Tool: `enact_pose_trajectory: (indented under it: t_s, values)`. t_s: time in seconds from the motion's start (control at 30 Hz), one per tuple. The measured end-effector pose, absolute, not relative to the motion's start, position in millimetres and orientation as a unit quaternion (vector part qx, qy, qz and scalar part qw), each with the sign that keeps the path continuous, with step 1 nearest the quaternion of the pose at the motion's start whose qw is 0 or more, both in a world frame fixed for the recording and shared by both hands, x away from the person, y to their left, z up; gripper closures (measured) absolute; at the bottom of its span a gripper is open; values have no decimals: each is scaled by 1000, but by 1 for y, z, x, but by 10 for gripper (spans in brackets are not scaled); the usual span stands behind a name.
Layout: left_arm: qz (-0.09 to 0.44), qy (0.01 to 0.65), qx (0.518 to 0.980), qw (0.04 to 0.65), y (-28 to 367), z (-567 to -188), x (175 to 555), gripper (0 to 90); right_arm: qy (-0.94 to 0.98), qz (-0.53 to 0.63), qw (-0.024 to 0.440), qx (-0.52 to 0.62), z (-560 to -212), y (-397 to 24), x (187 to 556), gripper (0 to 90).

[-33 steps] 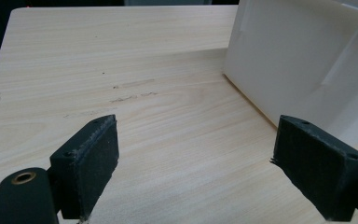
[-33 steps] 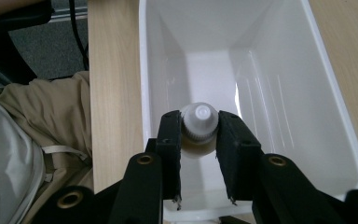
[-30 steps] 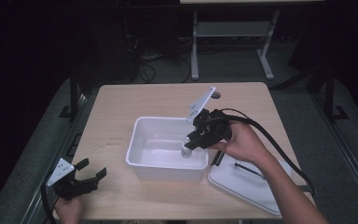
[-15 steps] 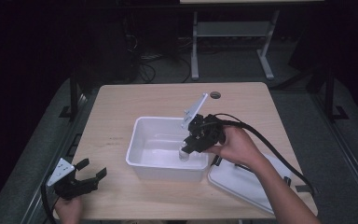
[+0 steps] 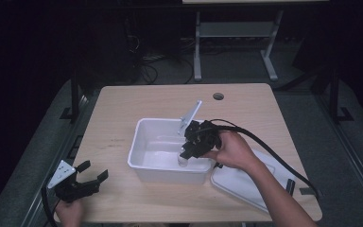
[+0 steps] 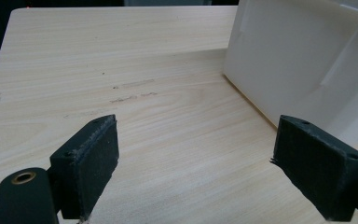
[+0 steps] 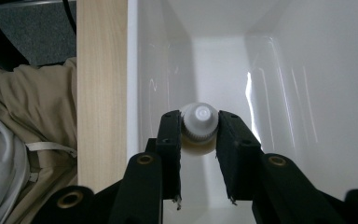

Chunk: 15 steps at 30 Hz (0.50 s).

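the small white plastic bottle with a ribbed screw cap (image 7: 198, 125) is mostly hidden in the high view, where it shows as a pale blur (image 5: 183, 160) under the right gripper (image 5: 187, 153), low inside the white rectangular plastic tub (image 5: 144, 142) at its near right corner; its body below the cap cannot be made out; the right gripper view looks straight down on the cap, round and white with fine ridges round its edge and a yellowish shoulder beneath, pinched between the two black jaws of the right gripper (image 7: 199, 140), with the glossy tub floor behind it; that view also takes in a strip of the light wooden table (image 7: 101, 70) and beige cloth (image 7: 23, 130) at its left edge; the flat white plastic lid (image 5: 246, 182) lies on the table just right of the tub, partly covered by the forearm; the left gripper (image 5: 90, 176) sits at the near left table corner, well apart from the tub; the left gripper view shows its jaws (image 6: 196, 172) spread wide with nothing between them, the tub's outer wall (image 6: 289, 60) cut off at the right.
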<state>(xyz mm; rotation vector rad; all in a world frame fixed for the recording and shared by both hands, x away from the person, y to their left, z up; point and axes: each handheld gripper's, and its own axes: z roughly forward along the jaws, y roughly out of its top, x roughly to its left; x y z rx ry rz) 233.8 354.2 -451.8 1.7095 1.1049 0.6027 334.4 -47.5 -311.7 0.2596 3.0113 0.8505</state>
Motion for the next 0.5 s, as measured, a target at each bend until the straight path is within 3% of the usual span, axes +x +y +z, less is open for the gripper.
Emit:
enact_pose_trajectory:
  t_s: [0.5]
  values:
    - [248, 455, 702, 489, 355, -452, 233, 130, 966, 246, -8, 76, -334, -35, 340, 707]
